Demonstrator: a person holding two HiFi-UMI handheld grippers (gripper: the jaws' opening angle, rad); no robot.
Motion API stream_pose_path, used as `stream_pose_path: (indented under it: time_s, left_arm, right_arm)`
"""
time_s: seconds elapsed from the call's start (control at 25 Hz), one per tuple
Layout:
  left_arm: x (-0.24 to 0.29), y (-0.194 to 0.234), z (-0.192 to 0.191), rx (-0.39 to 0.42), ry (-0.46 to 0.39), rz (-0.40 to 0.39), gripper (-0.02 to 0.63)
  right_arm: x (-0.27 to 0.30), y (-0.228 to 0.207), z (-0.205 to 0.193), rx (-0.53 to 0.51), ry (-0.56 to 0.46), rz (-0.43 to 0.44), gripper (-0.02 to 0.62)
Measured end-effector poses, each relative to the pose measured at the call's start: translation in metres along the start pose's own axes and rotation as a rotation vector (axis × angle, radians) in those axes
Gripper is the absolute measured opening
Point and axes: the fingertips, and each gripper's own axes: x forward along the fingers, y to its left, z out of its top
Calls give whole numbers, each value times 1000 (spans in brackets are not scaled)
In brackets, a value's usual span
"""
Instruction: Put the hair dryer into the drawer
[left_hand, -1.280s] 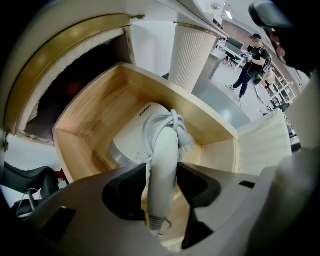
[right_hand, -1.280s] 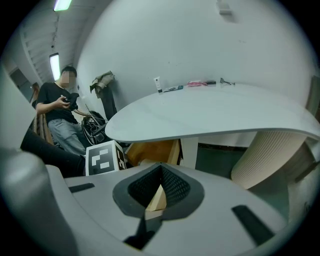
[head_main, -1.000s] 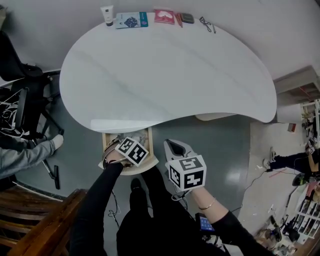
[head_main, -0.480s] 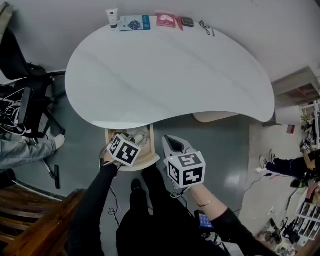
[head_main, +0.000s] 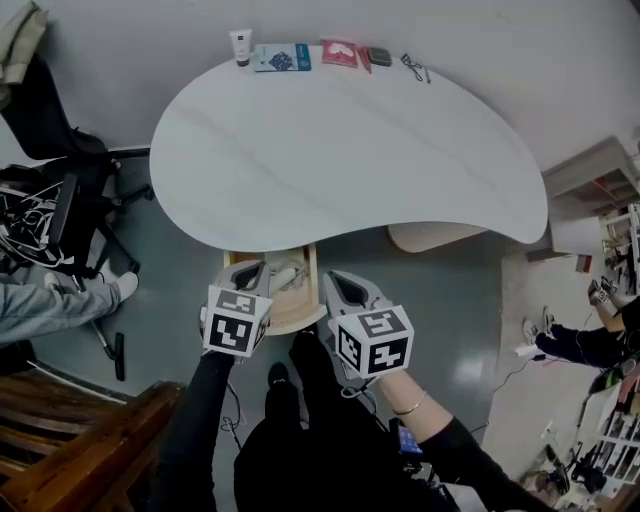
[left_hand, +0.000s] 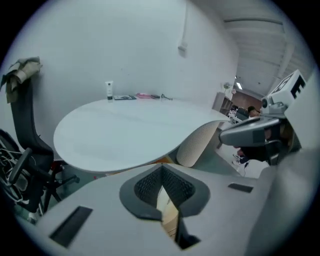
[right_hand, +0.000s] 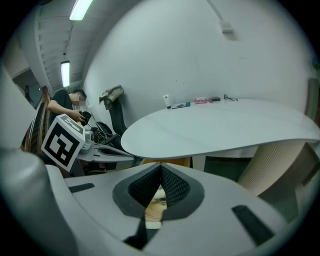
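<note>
The head view looks steeply down on the desk (head_main: 350, 150); gripper views on the left hand-held gripper (head_main: 249, 267) and right hand-held gripper (head_main: 336, 279) face across it from its near edge.

My left gripper (head_main: 247, 272) and right gripper (head_main: 342, 287) are held side by side in front of me on bent arms, both angled downward, the left jaws having just closed fully on nothing, the right jaws likewise together and empty.
</note>
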Motion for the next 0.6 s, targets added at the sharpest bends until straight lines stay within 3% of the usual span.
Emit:
stream_pose_path:
  time_s: [0.6]
  left_arm:
    - [-92, -11, 34, -78, -265, 22, 9]
  right_arm:
    - [-50, 42, 23, -24, -173, 45, 2]
